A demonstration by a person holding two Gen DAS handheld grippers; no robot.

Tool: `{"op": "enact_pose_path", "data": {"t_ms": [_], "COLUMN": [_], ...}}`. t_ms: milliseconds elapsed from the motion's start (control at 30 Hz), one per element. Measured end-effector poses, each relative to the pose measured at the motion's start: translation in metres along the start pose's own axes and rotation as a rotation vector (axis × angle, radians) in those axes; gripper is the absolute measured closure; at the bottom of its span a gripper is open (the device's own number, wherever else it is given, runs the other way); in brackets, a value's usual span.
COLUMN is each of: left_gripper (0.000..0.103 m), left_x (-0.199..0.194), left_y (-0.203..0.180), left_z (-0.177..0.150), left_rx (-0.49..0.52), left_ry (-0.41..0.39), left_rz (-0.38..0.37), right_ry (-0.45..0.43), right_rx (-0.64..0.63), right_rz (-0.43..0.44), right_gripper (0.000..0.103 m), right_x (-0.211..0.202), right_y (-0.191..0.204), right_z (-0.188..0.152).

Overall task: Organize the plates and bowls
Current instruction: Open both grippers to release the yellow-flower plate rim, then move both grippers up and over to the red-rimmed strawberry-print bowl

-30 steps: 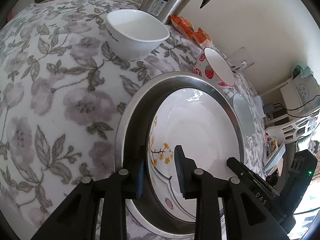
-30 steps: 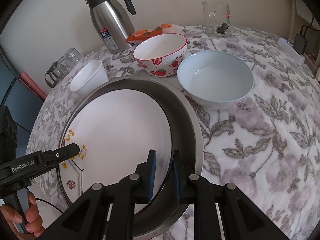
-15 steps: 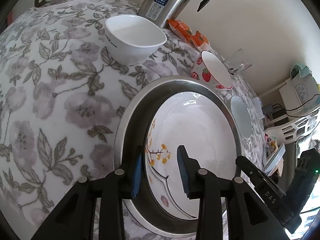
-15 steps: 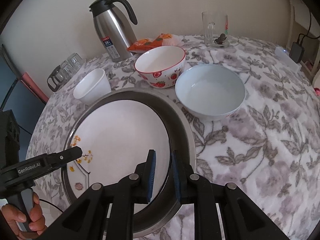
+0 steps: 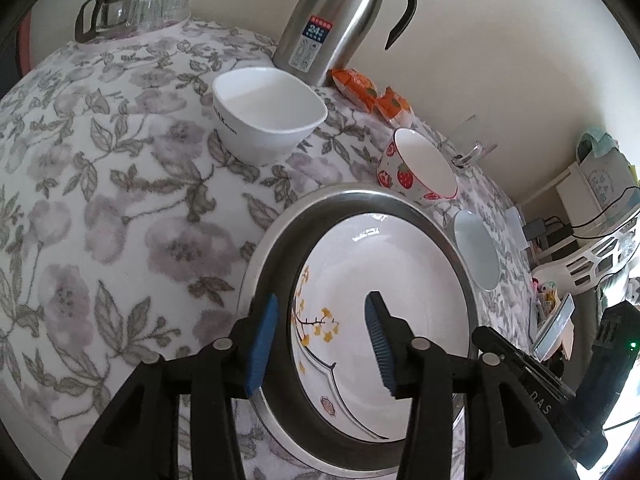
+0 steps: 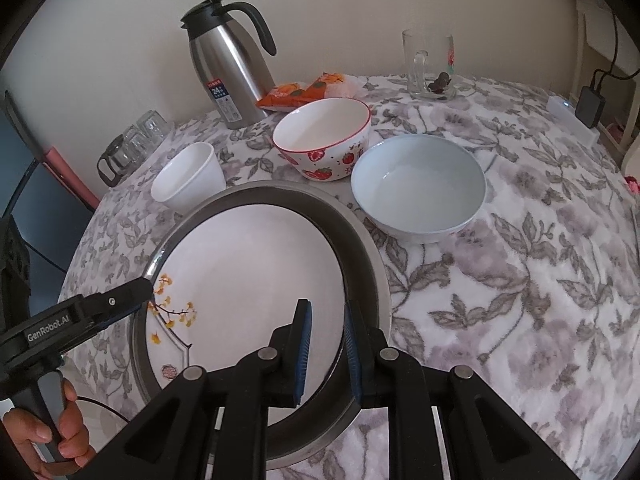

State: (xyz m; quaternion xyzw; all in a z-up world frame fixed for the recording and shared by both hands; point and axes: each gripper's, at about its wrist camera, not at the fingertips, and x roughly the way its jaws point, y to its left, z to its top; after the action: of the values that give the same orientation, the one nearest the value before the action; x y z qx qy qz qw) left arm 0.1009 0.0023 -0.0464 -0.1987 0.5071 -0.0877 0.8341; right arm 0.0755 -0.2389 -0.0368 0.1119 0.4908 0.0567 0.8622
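A white plate with yellow flowers point(image 6: 248, 276) point(image 5: 384, 300) lies inside a steel plate point(image 6: 368, 264) point(image 5: 272, 264) on the flowered tablecloth. My left gripper point(image 5: 320, 340) is open above the near left rims of both plates; it also shows in the right wrist view point(image 6: 146, 288). My right gripper point(image 6: 326, 348) is partly open, its fingers either side of the white plate's right rim; whether they touch is unclear. A white square bowl point(image 6: 188, 186) point(image 5: 268, 114), a strawberry bowl point(image 6: 324, 136) point(image 5: 420, 168) and a pale blue bowl point(image 6: 418, 188) point(image 5: 476, 254) stand behind.
A steel thermos jug point(image 6: 228, 72) point(image 5: 332, 20), orange snack packets point(image 6: 304, 90) and a glass mug point(image 6: 430, 66) stand at the back. Glass cups and a small pot point(image 6: 132, 144) point(image 5: 132, 8) sit at the far left edge. A charger point(image 6: 590, 106) lies at the right.
My left gripper has opened wide and let go of the plates' rims. My right gripper has opened a little and both have drawn back. The plates now rest on the cloth.
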Motion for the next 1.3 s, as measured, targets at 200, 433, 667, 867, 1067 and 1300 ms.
{"op": "enact_pose_path", "data": {"t_ms": [200,433,667,867,1067,1300], "left_gripper": [0.035,0.016,0.016,0.012,0.003,0.003], "left_x": [-0.007,-0.005,-0.007,-0.007,-0.009,-0.01], "left_y": [-0.002,0.001,0.003,0.003,0.001,-0.002], "left_z": [0.001,0.001,0.002,0.001,0.0,0.002], "left_rx": [0.022,0.036,0.043,0.056,0.08,0.1], "left_ry": [-0.038,-0.046,-0.064,-0.084,-0.112,-0.143], "left_rz": [0.063,0.152,0.198,0.225,0.247,0.246], "right_ry": [-0.022,-0.035,-0.046,-0.054,-0.066,-0.096], "right_rx": [-0.04,-0.056,-0.061,-0.063,-0.064,-0.055], "right_rz": [-0.019,-0.055,-0.068,-0.08,-0.082,-0.085], "right_gripper": [0.038,0.025,0.004,0.0,0.0,0.0], "right_x": [-0.007,-0.006,-0.006,-0.006,-0.007,-0.012], "right_y": [0.012,0.015,0.015,0.015,0.014,0.011], "right_z": [0.0,0.0,0.0,0.0,0.001,0.005]}}
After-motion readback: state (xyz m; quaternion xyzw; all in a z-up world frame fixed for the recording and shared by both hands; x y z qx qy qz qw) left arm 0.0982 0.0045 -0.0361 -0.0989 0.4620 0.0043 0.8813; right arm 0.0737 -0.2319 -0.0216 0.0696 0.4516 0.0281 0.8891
